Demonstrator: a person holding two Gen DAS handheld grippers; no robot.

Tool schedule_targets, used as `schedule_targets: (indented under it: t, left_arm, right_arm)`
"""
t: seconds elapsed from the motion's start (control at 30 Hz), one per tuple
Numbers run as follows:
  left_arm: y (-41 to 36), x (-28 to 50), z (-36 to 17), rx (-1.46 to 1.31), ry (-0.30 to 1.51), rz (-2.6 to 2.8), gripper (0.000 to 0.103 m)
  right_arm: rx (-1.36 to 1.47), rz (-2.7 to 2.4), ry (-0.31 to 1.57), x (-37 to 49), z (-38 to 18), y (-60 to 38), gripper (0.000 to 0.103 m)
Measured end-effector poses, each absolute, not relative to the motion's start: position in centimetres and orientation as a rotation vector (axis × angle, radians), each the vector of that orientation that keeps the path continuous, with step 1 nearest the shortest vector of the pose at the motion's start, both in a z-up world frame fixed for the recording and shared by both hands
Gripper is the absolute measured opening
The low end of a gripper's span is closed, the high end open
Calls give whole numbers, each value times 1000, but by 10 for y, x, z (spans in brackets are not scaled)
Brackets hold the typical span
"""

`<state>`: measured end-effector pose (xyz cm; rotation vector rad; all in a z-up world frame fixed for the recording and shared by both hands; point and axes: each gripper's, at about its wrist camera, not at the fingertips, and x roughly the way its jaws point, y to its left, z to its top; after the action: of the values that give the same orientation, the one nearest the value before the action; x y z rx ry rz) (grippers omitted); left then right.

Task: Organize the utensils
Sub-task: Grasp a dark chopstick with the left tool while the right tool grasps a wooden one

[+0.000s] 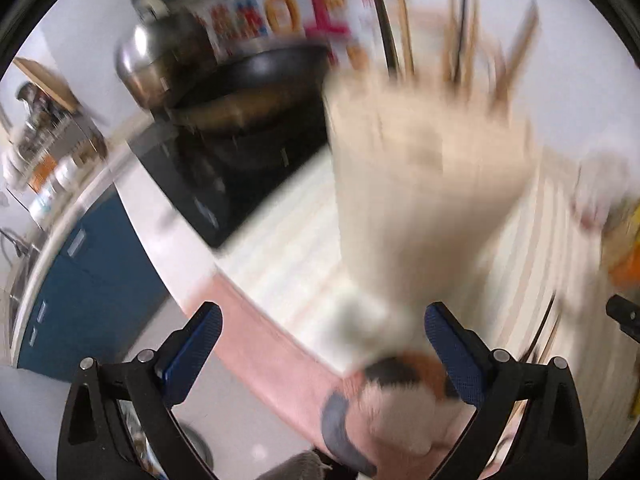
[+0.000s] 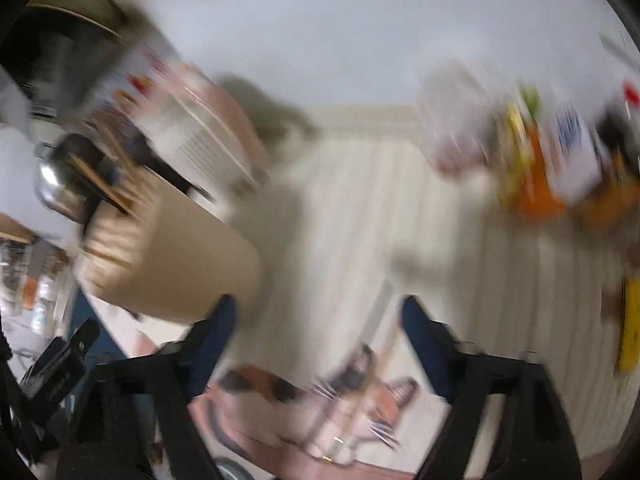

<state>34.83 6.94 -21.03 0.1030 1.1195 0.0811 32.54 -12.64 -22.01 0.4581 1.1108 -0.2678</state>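
Both grippers approach with jaws spread and empty: the left gripper (image 1: 323, 346) frames the tall beige utensil holder (image 1: 424, 200), while the right gripper (image 2: 318, 328) descends over pale long-handled utensils (image 2: 376, 344) at lower centre on the table (image 2: 460, 220); pinching one likely comes next

Matt beige utensil holder (image 1: 424, 184), wooden utensils (image 1: 460, 52), glossy steel pot (image 1: 148, 64), dark wok (image 1: 272, 68)

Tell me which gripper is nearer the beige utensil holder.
Left. The left gripper has the beige utensil holder directly ahead; the right gripper has it off to its left.
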Motion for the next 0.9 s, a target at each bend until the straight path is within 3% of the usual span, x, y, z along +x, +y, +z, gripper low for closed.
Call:
schedule_targets:
  t: [0.17,0.33,0.43,0.47,0.5,0.67,0.73,0.77,0.9]
  left_arm:
    - [48,334,-277,193,1274,45,103]
    - [29,328,-297,274,1300,4,103]
    - [15,327,-296,312,1283,-29,102]
    - [9,326,-298,320,1279,-42,102]
    - [3,327,-298,331,1281,-65,102]
    - [-43,331,-298,390,1289,-221,100]
    - [-64,335,-302,412,1303,-278,82]
    - [-77,337,-305,424,1317,-313,79]
    - [-117,342,-320,486,1349,-392,77]
  right_arm:
    - [567,-334,1261,312,-301,-144,48]
    - [536,-369,1325,315,-338,-138,48]
    - [447,-381,1357,318,-345,-126,31]
    - [411,-381,1365,319,-345,-124,11]
    - [402,-384,1369,318,-345,-125,8]
    - [353,-415,1403,291,-339,-158,6]
    - [357,-436,1422,272,-337,-178,6]
    - [369,-444,1428,265,-337,-185,6]
    - [420,-469,1444,240,-334,-213,6]
